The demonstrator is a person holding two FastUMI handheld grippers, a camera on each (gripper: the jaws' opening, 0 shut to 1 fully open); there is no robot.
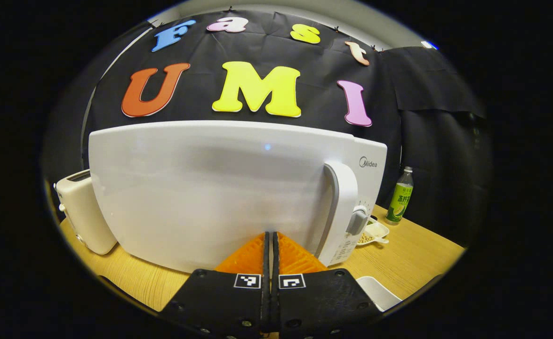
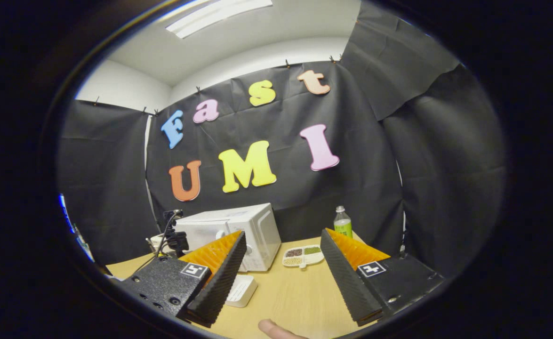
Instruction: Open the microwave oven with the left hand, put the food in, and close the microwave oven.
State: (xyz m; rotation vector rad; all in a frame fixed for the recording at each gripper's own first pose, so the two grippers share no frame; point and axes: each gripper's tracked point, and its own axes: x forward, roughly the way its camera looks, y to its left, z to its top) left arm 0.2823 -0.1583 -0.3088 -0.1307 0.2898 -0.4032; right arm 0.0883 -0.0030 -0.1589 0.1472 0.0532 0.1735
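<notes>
L gripper view, left to right: I see 1 toaster (image 1: pixel 82 212), 1 microwave (image 1: pixel 220 188) w/ door closed, its handle (image 1: pixel 344 207) just right of my left gripper (image 1: pixel 271 245), whose fingers are pressed together w/ nothing between. 1 divided food dish (image 1: pixel 375 233), 1 green bottle (image 1: pixel 400 195). R gripper view: right gripper (image 2: pixel 283 268) spread wide, holding nothing, above the table (image 2: pixel 295 296); 1 white tray (image 2: pixel 241 289) by its left finger, 1 fingertip (image 2: pixel 276 329) at bottom edge.
</notes>
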